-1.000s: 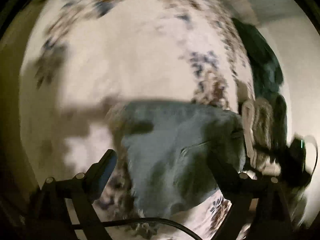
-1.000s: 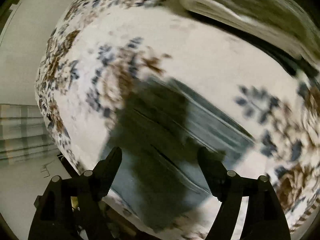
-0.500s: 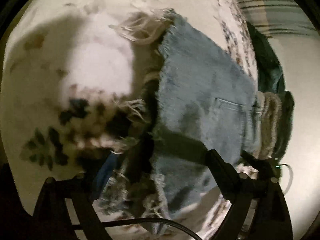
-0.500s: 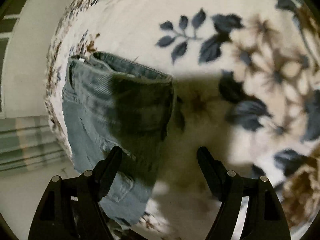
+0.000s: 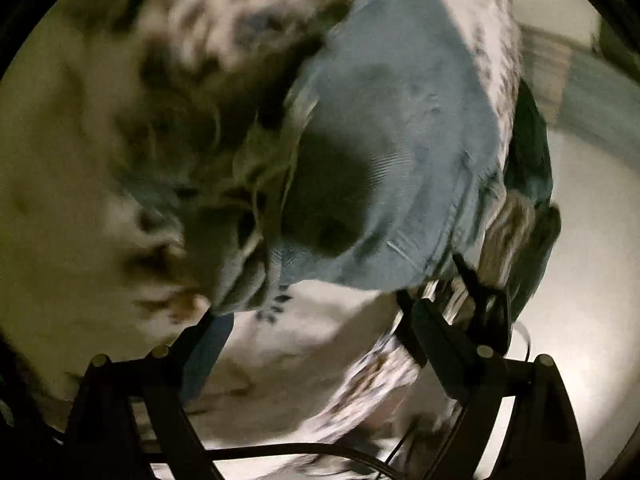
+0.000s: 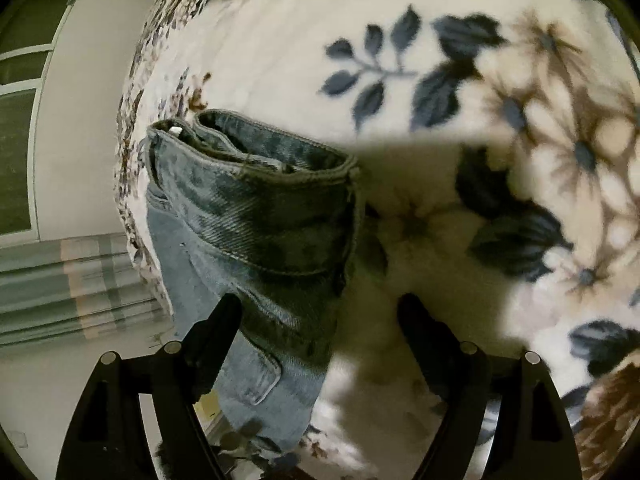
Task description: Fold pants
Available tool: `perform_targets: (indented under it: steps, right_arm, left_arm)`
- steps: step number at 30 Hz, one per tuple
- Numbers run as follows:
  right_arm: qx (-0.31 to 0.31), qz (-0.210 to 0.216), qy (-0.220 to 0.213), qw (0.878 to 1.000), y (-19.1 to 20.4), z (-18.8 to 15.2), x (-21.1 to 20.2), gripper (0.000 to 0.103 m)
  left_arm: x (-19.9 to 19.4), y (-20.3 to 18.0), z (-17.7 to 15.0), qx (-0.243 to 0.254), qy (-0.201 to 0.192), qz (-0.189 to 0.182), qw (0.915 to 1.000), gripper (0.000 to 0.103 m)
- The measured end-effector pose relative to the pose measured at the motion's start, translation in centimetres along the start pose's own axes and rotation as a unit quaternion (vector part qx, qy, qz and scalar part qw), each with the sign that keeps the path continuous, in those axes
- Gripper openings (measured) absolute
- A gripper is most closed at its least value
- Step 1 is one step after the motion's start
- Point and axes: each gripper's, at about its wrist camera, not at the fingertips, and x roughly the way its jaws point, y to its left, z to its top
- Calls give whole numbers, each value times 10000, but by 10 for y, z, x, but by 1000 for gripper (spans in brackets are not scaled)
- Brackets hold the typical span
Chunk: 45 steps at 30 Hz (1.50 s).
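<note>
Light blue denim pants [image 5: 392, 160] lie folded on a white floral blanket [image 5: 312, 344]. In the left wrist view the frayed leg hems [image 5: 248, 184] bunch at the left of the denim, blurred. My left gripper [image 5: 316, 324] is open and empty, just short of the denim's near edge. In the right wrist view the waistband [image 6: 256, 160] faces up, with a back pocket [image 6: 256, 376] lower down. My right gripper [image 6: 320, 320] is open and empty, its left finger [image 6: 216, 332] over the denim and its right finger [image 6: 424, 328] over the blanket [image 6: 440, 208].
A pile of dark green and striped clothes [image 5: 528, 200] lies at the blanket's right edge in the left wrist view. Beyond the bed edge a pale floor [image 6: 80, 152] and a striped cloth [image 6: 60, 280] show in the right wrist view.
Both grippers have swung over the bed. The left view now shows the denim closer and more blurred. The right gripper has come nearer the waistband. Both stay open.
</note>
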Motion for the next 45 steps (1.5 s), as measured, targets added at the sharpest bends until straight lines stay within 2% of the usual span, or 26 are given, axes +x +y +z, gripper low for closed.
perform_targets:
  steps: [4, 6, 12, 14, 15, 16, 17, 18, 19, 22, 24, 25, 27, 28, 30, 32, 33, 37, 40, 45]
  right_arm:
    - [-94, -18, 82, 9999, 3, 0, -2, 84]
    - [-77, 20, 91, 9999, 0, 2, -2, 84]
    - [89, 261, -32, 9996, -5, 9, 7, 84]
    - [131, 358, -92, 9992, -7, 9, 9, 84]
    - [151, 422, -147, 9989, -8, 8, 9, 84]
    - [175, 494, -215, 9984, -9, 7, 8, 82]
    - [193, 543, -272, 9980, -10, 6, 7, 81]
    - [205, 622, -341, 9973, -10, 4, 6, 69]
    - [233, 774, -382, 9960, -10, 3, 6, 57]
    - [186, 834, -457, 9953, -2, 3, 8, 54]
    - [-50, 658, -473, 9967, 7, 6, 12, 59]
    - [-111, 674, -451, 9966, 10, 9, 17, 68]
    - [-66, 868, -464, 9951, 14, 14, 22, 78]
    - [-27, 957, -497, 9942, 17, 17, 24, 79]
    - [80, 1024, -528, 9933, 20, 23, 30, 79]
    - [128, 1007, -636, 9928, 21, 24, 33, 72]
    - [128, 947, -673, 9931, 21, 23, 33, 60]
    - [410, 891, -824, 9918, 18, 15, 26, 43]
    - [436, 738, -939, 9919, 29, 5, 16, 40]
    - [667, 740, -1095, 9890, 44, -16, -15, 39]
  left_arm:
    - [16, 7, -2, -579, -94, -245, 9980, 90]
    - [22, 5, 1, -667, -175, -209, 9974, 90]
    - [3, 4, 29, -1038, -988, -354, 9890, 90]
    - [-4, -2, 35, -996, -1211, -424, 9867, 84]
    - [-6, -6, 37, -964, -1293, -461, 9858, 75]
    - [-8, -10, 39, -915, -1374, -470, 9852, 61]
    - [-8, -15, 40, -832, -1445, -458, 9849, 53]
    - [-8, -18, 41, -755, -1485, -452, 9850, 39]
    - [-7, -20, 41, -702, -1502, -438, 9852, 35]
    - [-7, -19, 45, -587, -1541, -538, 9848, 28]
    - [-7, -16, 48, -505, -1544, -598, 9849, 28]
    - [-6, -16, 50, -474, -1528, -642, 9850, 28]
    - [-4, -9, 54, -496, -1443, -729, 9856, 32]
    - [0, -7, 58, -558, -1388, -774, 9857, 36]
    - [4, -6, 66, -566, -1355, -854, 9855, 36]
    - [5, -11, 67, -542, -1398, -880, 9848, 35]
    - [4, -14, 66, -480, -1450, -876, 9844, 33]
    - [-7, -33, 68, -137, -1636, -891, 9824, 24]
    - [-19, -45, 70, 49, -1623, -906, 9826, 24]
    - [-50, -98, 77, 639, -1464, -802, 9839, 24]
